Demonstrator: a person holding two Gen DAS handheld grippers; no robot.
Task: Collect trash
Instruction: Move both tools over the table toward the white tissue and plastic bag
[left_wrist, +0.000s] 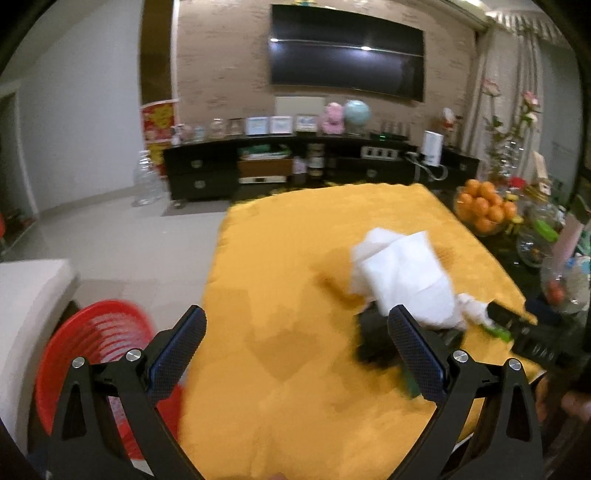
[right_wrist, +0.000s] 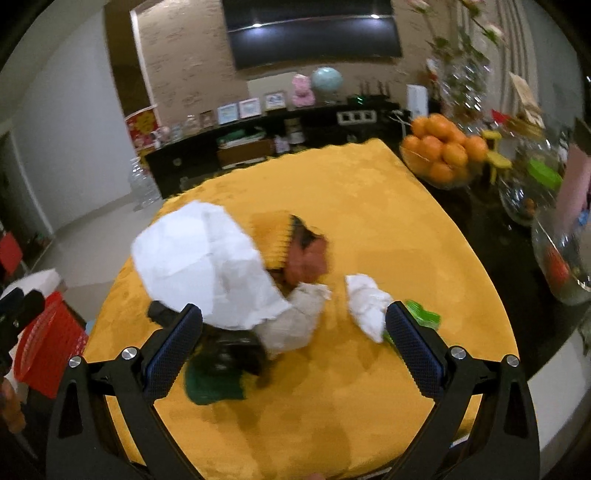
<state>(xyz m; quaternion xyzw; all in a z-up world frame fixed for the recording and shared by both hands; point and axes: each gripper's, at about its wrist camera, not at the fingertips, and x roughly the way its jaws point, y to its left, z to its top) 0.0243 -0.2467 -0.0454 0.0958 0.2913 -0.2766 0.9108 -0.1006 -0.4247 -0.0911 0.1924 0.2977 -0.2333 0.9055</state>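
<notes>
Yellow cloth (right_wrist: 369, 206) carrying paper (right_wrist: 207, 266) mid-table, dead ahead of right gripper (right_wrist: 293, 334), nearer than left gripper (left_wrist: 295, 339), both spread wide, empty; bin (left_wrist: 96, 347) off left edge.

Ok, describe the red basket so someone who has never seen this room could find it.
Start at the yellow cloth covering the table. Go to its near left corner and look down beside it: the red basket stands there. It is the only bright red slatted container, well apart from the glass bowl of oranges on the far right.
</notes>
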